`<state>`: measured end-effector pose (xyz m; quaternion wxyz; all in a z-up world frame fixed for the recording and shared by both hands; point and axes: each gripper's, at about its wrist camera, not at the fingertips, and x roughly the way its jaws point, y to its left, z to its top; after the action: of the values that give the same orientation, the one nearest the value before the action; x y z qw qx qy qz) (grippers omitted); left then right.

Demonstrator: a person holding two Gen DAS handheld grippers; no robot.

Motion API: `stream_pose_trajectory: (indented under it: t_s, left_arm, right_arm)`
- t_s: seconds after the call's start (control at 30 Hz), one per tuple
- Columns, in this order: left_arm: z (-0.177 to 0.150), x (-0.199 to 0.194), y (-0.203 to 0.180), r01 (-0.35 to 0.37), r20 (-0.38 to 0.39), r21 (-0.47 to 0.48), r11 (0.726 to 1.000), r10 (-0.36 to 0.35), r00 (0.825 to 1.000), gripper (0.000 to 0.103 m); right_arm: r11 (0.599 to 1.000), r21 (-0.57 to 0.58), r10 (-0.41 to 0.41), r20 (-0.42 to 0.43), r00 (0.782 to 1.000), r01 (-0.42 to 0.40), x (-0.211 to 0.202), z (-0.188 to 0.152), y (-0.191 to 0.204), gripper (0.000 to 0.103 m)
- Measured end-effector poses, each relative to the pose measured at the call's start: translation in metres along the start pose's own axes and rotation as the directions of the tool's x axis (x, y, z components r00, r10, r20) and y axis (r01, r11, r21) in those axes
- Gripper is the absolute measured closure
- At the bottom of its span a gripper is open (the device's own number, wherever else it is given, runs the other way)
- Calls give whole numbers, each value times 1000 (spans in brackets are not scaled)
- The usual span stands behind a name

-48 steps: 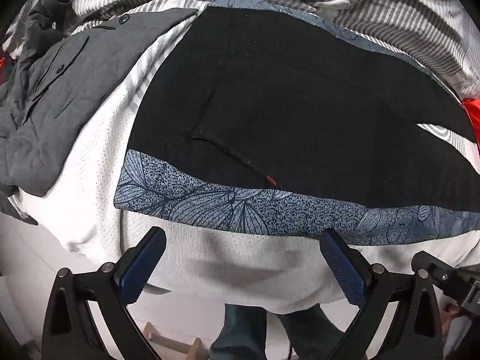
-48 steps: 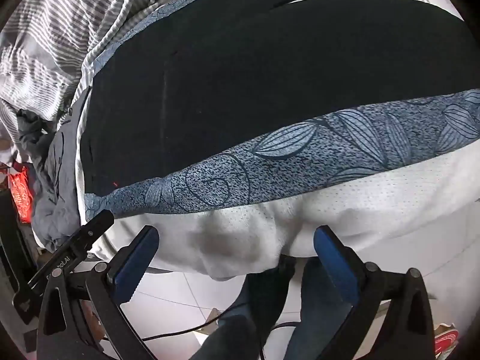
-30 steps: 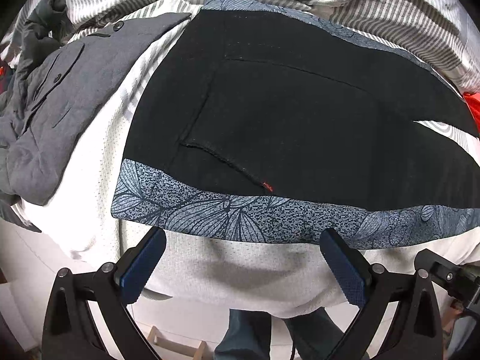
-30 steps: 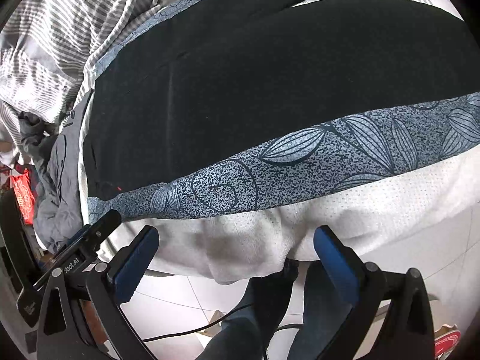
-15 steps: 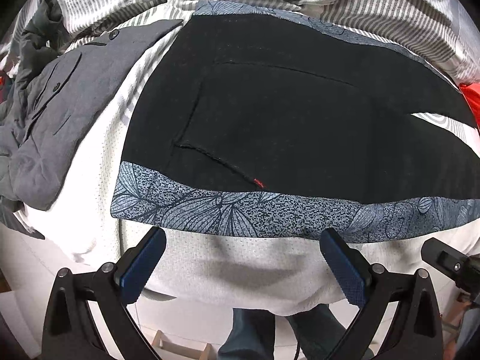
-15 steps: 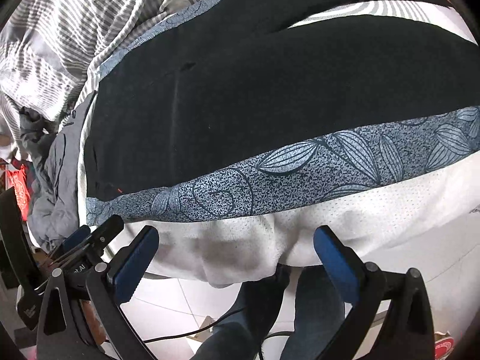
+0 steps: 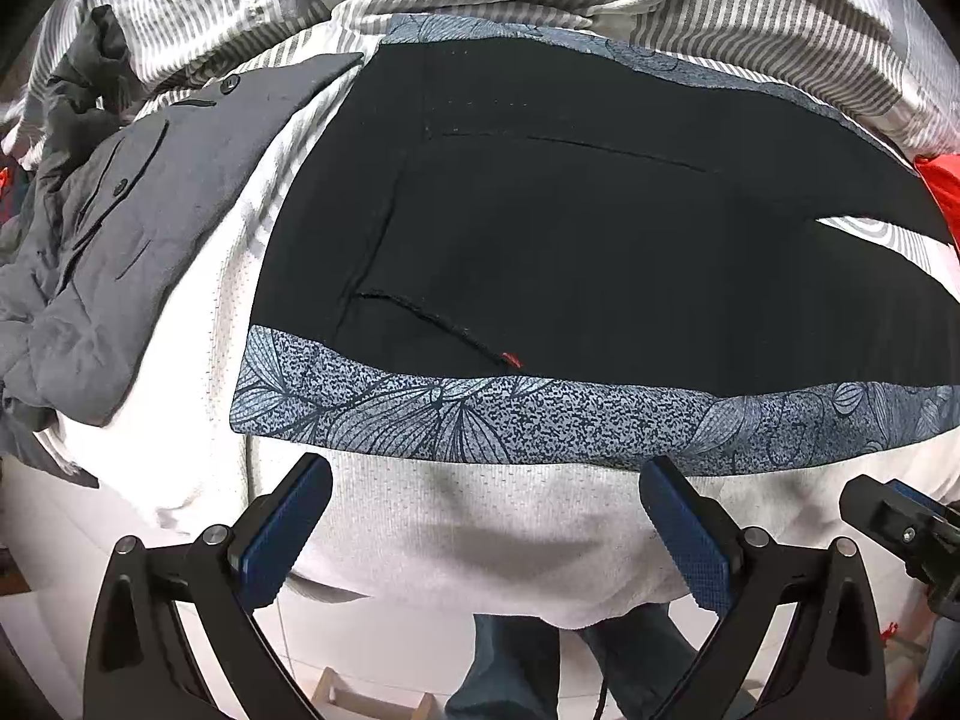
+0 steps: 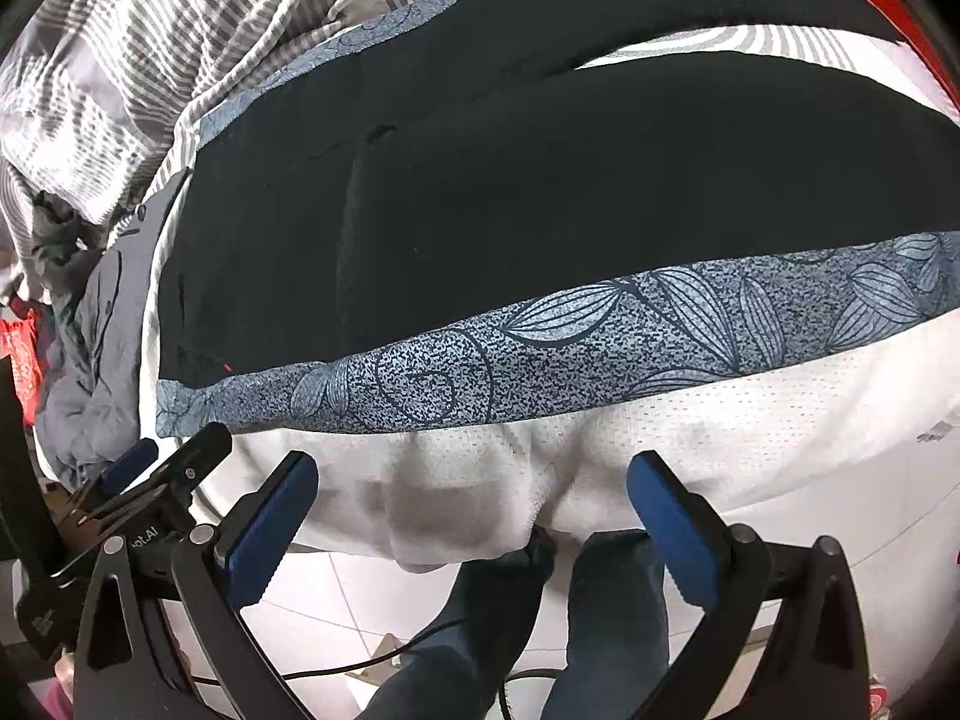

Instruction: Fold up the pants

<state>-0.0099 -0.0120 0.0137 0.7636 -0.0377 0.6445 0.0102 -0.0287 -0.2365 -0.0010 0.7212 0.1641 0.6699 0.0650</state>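
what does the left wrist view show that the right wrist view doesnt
Only the left wrist view shows the pants' pocket seam clearly and the buttoned grey garment spread out. Only the right wrist view shows a black cable on the floor tiles. Both show the black pants lying flat on the leaf-patterned cloth, and open, empty grippers: left gripper, right gripper.

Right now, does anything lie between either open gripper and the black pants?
Nothing visible blocks them. Only the white cover's edge and the leaf-print cloth lie between the left gripper, the right gripper and the black pants, both beneath the approach.
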Motion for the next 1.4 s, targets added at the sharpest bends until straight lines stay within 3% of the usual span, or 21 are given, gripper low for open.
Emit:
stream_pose_trajectory:
  t_s: [1.1,1.23,1.4]
  left_arm:
    - [-6,10,4,-13,-35,-60,998,11,999,0]
    - [-6,12,9,18,-43,-92,996,-22,999,0]
    - [-6,14,35,126,-39,-209,970,-136,990,0]
  right_arm:
    - [1000,-2,13,-20,1000,-13,6,0,2,0]
    - [998,32,48,-25,999,-47,7,0,-2,0]
    - [968,145,211,-28,977,-205,14,0,-18,0]
